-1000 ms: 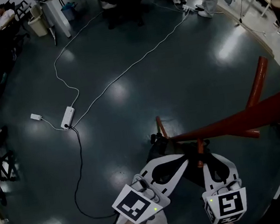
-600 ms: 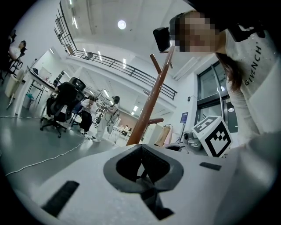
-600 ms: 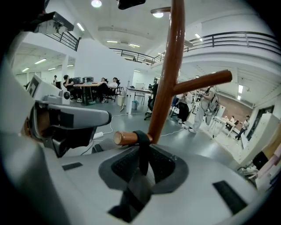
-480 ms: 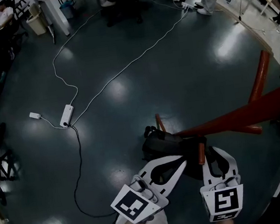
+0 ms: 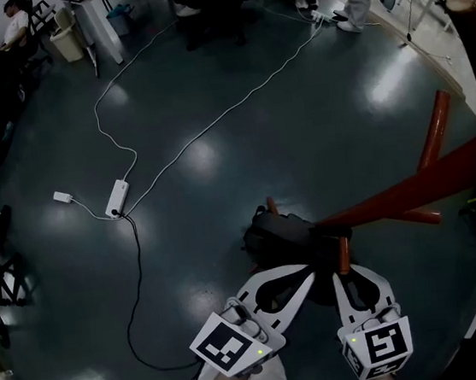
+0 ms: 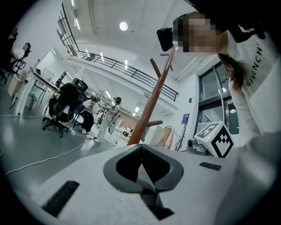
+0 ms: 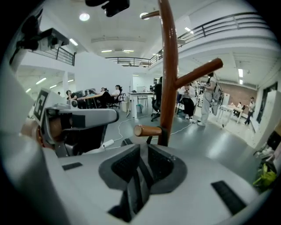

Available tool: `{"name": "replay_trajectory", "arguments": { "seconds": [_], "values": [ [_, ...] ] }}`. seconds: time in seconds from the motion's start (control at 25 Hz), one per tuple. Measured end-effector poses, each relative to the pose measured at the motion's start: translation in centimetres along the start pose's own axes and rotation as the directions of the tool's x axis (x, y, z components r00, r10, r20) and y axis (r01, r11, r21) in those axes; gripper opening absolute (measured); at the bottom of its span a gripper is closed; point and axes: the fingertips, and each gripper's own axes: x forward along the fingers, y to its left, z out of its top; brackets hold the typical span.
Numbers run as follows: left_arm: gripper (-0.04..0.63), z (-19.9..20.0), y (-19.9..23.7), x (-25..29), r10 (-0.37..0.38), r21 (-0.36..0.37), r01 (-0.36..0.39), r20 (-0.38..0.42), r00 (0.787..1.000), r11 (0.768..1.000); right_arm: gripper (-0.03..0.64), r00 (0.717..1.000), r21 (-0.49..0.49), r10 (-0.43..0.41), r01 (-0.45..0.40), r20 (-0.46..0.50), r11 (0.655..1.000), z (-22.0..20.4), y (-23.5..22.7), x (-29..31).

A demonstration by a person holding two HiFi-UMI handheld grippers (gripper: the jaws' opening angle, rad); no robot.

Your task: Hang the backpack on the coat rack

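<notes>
Found black fabric backpack [image 5: 280, 236] bunched against the lower trunk of the reddish-brown wooden coat rack [image 5: 427, 187], seen against the glossy dark floor [image 5: 210, 102], directly ahead of both jaw sets. Could not confirm whether hooked over a peg. Recorded left white two-jaw gripper [image 6: 141, 147] with dark ribbed pads [image 6: 129, 167] pressed together at the tips, nothing visible between them. Recorded right white two-jaw gripper [image 7: 145, 148] closed to a narrow slot on a dark strap [image 7: 138, 186], just short of a round-ended wooden peg [image 7: 147, 130] jutting from the upright trunk. Noted white power strip [image 5: 117, 197] lying well apart.
</notes>
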Motion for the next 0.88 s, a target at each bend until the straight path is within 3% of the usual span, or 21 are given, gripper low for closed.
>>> {"name": "replay_trajectory", "arguments": {
  "seconds": [0.12,0.2,0.36,0.56,0.88],
  "values": [
    [0.009,0.4,-0.1,-0.3,0.003,0.010,-0.003,-0.008,1.000,1.000,0.049,0.997,0.142,0.073,-0.072,0.002,0.987,-0.5,1.0,-0.9],
    [0.009,0.3,-0.1,-0.5,0.010,0.016,-0.009,-0.023,1.000,1.000,0.049,0.993,0.185,0.115,-0.111,-0.011,0.976,-0.9,1.7,-1.7],
    [0.009,0.9,-0.9,-0.8,0.006,0.023,-0.005,-0.052,0.999,1.000,0.048,0.992,0.164,0.122,-0.114,-0.039,0.980,0.0,2.7,-3.9],
    [0.009,1.8,-1.9,-0.7,-0.046,0.074,0.048,-0.026,0.999,0.996,0.040,0.994,0.158,0.105,-0.105,0.011,0.982,2.5,3.6,-5.1],
    [0.009,5.4,-3.7,-0.6,-0.083,0.088,0.083,-0.001,0.997,0.993,0.038,0.993,0.105,0.095,-0.101,0.063,0.989,6.4,5.1,-7.0]
  ]
}}
